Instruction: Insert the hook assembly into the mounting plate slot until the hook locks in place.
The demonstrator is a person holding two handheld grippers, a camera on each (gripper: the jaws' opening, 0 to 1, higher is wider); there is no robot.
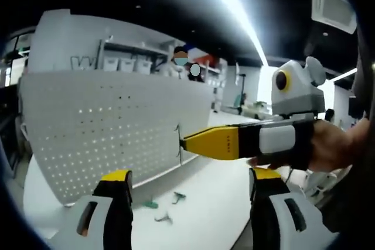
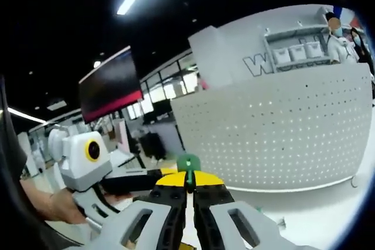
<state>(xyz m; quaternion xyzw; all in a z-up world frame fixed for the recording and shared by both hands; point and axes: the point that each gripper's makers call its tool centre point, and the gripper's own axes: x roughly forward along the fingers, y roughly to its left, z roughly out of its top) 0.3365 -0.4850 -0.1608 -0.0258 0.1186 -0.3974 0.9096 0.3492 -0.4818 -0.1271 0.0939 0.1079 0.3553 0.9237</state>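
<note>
Right gripper (image 2: 188,194) has its yellow-tipped jaws pressed together on a small green hook assembly (image 2: 188,164), whose green head stands just above the jaw tips. In the left gripper view the same gripper comes in from the right, its yellow tip at the near edge of the white perforated mounting plate (image 1: 111,130), with a thin dark hook part just at that tip, apparently touching the plate edge; whether it sits in a slot cannot be told. Left gripper (image 1: 190,188) has its jaws wide apart and holds nothing, hovering over the white tabletop (image 1: 205,209) in front of the upright plate. Several small green hook pieces (image 1: 170,200) lie loose on the tabletop near the plate's foot. Risks, as judged: the hook is pinched by a small part of it, so it may twist in the jaws if pushed against the plate off-axis; the prongs may land between holes and skid; the free-standing plate may tip or slide back under the push, since the left gripper is not bracing it. Containers: a row of pale bins (image 1: 126,64) on a far shelf; contents not legible.
</note>
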